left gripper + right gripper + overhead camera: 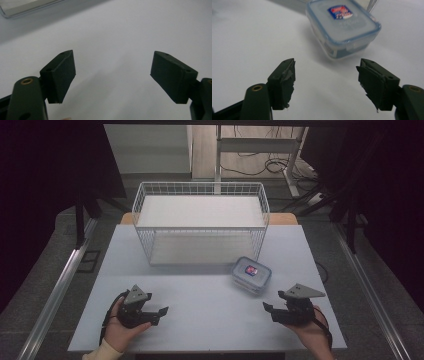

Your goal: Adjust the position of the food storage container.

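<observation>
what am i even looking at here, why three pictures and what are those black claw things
A person sits at a white table and holds a hand tool with two black jaws in each hand: the left gripper and the right gripper. The wide picture comes from a camera fixed above the table. The other two come from small cameras riding on each tool, looking out along its own jaws.

On the table stand a white wire basket and, in front of its right end, a clear lidded food container with a blue-edged lid and a small sticker. The right gripper points toward that container.

Both tools have their jaws apart with only bare table between them. Nothing is held.
</observation>
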Available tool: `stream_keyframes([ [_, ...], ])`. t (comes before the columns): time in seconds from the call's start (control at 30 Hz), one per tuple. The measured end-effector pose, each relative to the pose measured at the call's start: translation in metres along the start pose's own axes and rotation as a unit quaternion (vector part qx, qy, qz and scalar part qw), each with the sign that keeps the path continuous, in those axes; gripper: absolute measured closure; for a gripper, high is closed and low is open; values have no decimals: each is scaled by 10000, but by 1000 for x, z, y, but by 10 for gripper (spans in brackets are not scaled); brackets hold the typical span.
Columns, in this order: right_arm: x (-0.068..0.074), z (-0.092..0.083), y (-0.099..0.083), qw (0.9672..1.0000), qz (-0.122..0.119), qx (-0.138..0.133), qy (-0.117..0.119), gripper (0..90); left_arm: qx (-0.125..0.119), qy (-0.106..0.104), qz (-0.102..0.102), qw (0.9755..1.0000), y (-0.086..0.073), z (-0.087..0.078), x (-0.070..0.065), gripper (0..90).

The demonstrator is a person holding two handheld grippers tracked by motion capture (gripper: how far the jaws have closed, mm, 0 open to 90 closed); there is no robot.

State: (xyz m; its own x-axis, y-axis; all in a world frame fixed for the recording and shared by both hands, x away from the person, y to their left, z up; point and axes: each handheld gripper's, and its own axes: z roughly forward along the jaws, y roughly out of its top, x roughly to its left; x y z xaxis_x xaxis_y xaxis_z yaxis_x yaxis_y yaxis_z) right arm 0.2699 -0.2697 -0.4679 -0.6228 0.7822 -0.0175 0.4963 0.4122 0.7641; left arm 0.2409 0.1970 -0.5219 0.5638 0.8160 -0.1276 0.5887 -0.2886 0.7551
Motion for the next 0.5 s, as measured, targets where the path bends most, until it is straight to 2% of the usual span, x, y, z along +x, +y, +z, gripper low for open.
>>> stream_keyframes([
  [0.17,-1,-2,16,9999,-95,-7,32,361,25,-6,22,10000,1,2,-1,200],
  [0.3,-5,0,26,9998,-137,140,46,374,44,-30,18,10000,2,4,-1,200],
  [0.33,-10,2,35,9996,-150,230,74,383,54,-32,22,10000,2,4,-1,200],
  [0.4,-12,3,38,9996,-154,239,89,389,61,-32,25,10000,2,4,-1,200],
  [0.5,-19,7,55,9990,-196,377,130,423,45,-49,57,10000,1,3,-2,200],
])
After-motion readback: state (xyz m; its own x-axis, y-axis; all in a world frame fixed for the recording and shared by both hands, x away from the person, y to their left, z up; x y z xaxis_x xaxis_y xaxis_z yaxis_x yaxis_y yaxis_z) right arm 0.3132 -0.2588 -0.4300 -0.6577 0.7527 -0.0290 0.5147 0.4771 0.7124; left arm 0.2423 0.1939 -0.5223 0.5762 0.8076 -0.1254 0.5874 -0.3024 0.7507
